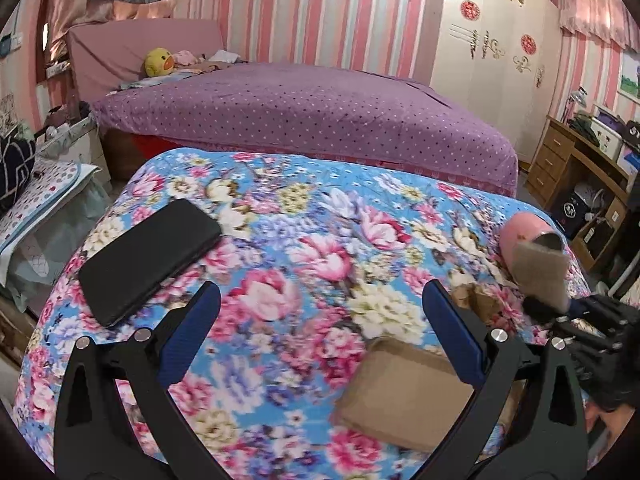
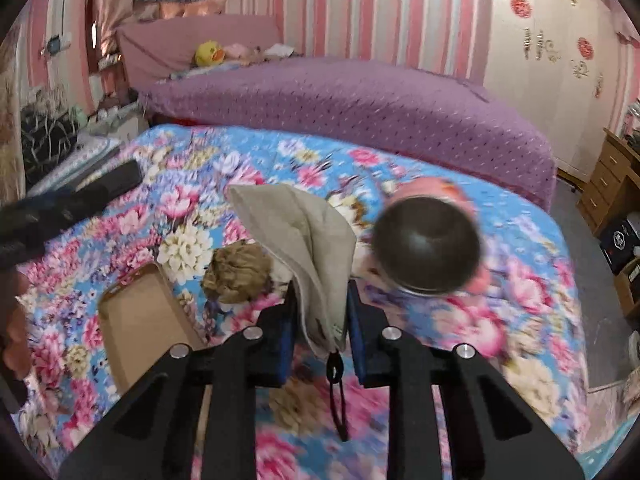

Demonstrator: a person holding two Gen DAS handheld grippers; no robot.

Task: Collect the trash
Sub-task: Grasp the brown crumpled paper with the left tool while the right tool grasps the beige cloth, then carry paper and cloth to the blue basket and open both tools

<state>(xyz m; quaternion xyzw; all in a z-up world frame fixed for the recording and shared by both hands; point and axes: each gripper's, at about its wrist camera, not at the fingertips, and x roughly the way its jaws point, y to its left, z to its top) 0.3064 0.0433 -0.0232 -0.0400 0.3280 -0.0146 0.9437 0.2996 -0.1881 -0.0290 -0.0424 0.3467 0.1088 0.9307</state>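
While no writing reads — right claw (image 2: 322, 308) grips grey cloth (image 2: 304, 240) | left claw (image 1: 320, 320) gapes wide

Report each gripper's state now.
Left gripper: open, holding nothing.
Right gripper: closed on the grey cloth.

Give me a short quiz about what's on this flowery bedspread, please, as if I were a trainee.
1. True or false: the right gripper is shut on the beige fabric pouch.
2. Which lies nearest the open left gripper? A) black flat phone B) brown cardboard box C) yellow duck plush
3. What lies between the open cardboard box and the pouch in the right wrist view?

Key: 1 true; 2 B; 3 crumpled brown paper ball.
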